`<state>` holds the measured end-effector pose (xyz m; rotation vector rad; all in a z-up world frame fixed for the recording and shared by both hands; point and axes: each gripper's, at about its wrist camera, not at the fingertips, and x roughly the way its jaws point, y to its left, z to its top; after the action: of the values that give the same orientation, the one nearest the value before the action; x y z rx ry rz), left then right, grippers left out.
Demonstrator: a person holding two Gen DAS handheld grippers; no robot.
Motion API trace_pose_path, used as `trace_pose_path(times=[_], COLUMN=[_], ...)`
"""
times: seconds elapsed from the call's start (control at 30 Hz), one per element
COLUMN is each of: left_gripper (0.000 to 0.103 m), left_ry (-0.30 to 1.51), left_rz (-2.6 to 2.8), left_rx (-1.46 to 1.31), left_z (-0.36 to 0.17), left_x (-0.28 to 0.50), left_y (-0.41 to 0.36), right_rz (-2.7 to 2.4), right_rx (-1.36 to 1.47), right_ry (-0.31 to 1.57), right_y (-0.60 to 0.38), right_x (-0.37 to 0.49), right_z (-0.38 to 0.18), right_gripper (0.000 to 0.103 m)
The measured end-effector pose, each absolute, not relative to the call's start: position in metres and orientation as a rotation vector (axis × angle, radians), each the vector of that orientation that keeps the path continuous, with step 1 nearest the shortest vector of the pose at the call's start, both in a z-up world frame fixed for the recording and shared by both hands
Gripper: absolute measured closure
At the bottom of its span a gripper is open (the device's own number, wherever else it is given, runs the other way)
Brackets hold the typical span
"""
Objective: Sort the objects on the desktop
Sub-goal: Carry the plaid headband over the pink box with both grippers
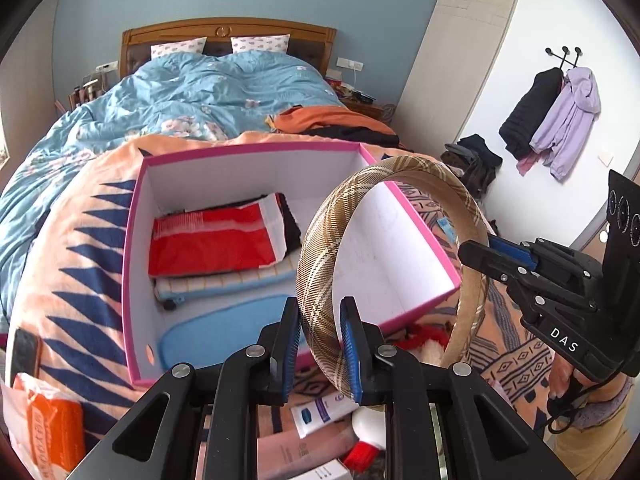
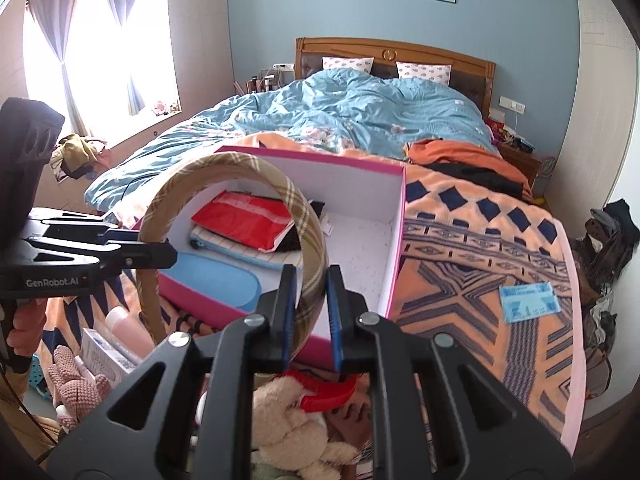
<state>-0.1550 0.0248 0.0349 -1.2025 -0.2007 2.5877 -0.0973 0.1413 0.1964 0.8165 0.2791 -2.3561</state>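
Observation:
A tan plaid headband (image 1: 336,220) is held up in the air by both grippers, in front of an open pink-edged white box (image 1: 138,240). My left gripper (image 1: 320,344) is shut on one leg of the headband. My right gripper (image 2: 312,304) is shut on the other leg (image 2: 310,248); it also shows at the right of the left wrist view (image 1: 480,252). The box (image 2: 394,248) holds a red packet (image 1: 212,240), a striped pouch (image 1: 224,282) and a blue pad (image 1: 228,328).
The box sits on an orange and navy patterned blanket (image 2: 480,240) at the foot of a bed with a blue duvet (image 1: 200,92). Cream tubes (image 1: 316,432), an orange packet (image 1: 52,428), a plush toy (image 2: 288,412) and a blue card (image 2: 528,300) lie around.

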Motion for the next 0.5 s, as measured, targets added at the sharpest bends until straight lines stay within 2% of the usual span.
trace_pose_path(times=[0.5], left_gripper=[0.083], left_ry=[-0.191], left_rz=[2.629], left_rx=[-1.199], left_z=[0.048], left_x=[-0.188], left_y=[0.028], right_rz=[-2.363], right_rx=[0.800], right_ry=[0.261], right_y=[0.140], right_x=[-0.126], right_z=[0.208], right_gripper=[0.087])
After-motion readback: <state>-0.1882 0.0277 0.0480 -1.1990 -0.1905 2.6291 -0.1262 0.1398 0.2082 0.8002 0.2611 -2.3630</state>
